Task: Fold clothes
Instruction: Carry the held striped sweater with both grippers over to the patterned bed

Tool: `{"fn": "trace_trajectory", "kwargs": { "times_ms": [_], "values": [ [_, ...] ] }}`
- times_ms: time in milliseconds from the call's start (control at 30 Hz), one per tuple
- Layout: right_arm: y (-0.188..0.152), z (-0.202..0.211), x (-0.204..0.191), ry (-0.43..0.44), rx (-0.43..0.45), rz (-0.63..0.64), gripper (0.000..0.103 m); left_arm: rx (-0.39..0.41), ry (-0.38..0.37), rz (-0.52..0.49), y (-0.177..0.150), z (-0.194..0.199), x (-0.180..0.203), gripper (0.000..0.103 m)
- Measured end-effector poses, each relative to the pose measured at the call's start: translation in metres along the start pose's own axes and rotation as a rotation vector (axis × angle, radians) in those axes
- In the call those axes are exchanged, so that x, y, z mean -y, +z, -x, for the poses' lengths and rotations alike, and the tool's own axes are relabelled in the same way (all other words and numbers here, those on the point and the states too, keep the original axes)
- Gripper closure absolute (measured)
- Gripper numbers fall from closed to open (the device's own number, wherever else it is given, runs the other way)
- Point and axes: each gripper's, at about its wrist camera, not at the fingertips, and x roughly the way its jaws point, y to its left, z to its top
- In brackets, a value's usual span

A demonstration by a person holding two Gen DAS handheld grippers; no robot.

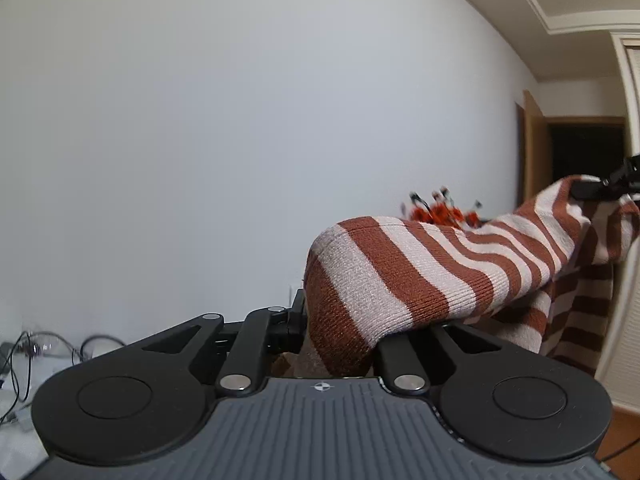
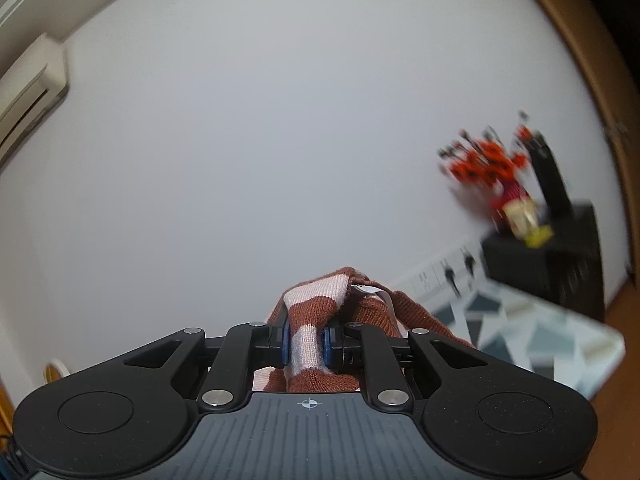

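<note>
Rust-and-cream striped knit garment [image 1: 404, 264] hangs in the air, stretched between both tools, likely to open it flat for folding; right gripper [image 2: 306, 346] pinches a bunched edge, left gripper [image 1: 340, 320] seems clamped on it, pads hidden; white wall [image 1: 240, 120] beyond, patterned table surface [image 2: 540, 336] at 3 o'clock, blurry red flowers [image 2: 484, 164] at 2 o'clock

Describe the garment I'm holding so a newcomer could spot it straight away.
Start at the plain white wall; in front of it a knit top hangs in the air, stretched between the left gripper and the right gripper. That is the striped sweater: ribbed, rust-brown and pale pink bands, unlike the blurred red ornament behind.
</note>
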Motion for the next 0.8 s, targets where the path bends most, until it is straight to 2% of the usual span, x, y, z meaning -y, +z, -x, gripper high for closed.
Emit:
{"fn": "trace_trajectory", "kwargs": {
  "times_ms": [100, 233, 300, 367, 467, 600, 700, 800],
  "values": [
    [0.042, -0.035, 0.003, 0.051, 0.024, 0.069, 0.09, 0.045, 0.049, 0.015, 0.016, -0.017, 0.007, 0.09],
    [0.083, -0.086, -0.009, 0.144, 0.07, 0.185, 0.09, 0.107, 0.136, -0.027, 0.031, -0.031, 0.002, 0.09],
    [0.09, -0.117, -0.011, 0.177, 0.056, 0.212, 0.089, 0.093, 0.179, -0.041, 0.03, -0.042, -0.01, 0.09],
    [0.084, -0.156, -0.009, 0.19, 0.005, 0.222, 0.089, 0.052, 0.213, -0.043, 0.02, -0.055, -0.027, 0.09],
    [0.053, -0.223, 0.007, 0.17, -0.125, 0.215, 0.089, -0.095, 0.233, -0.025, -0.017, -0.082, -0.062, 0.09],
    [-0.028, -0.318, 0.042, 0.085, -0.353, 0.178, 0.089, -0.341, 0.231, -0.006, -0.087, -0.122, -0.105, 0.089],
    [-0.097, -0.378, 0.072, 0.003, -0.539, 0.143, 0.089, -0.512, 0.24, -0.014, -0.139, -0.142, -0.122, 0.089],
    [-0.155, -0.407, 0.098, -0.062, -0.683, 0.1, 0.089, -0.606, 0.22, -0.005, -0.161, -0.163, -0.115, 0.089]
  ]
}}
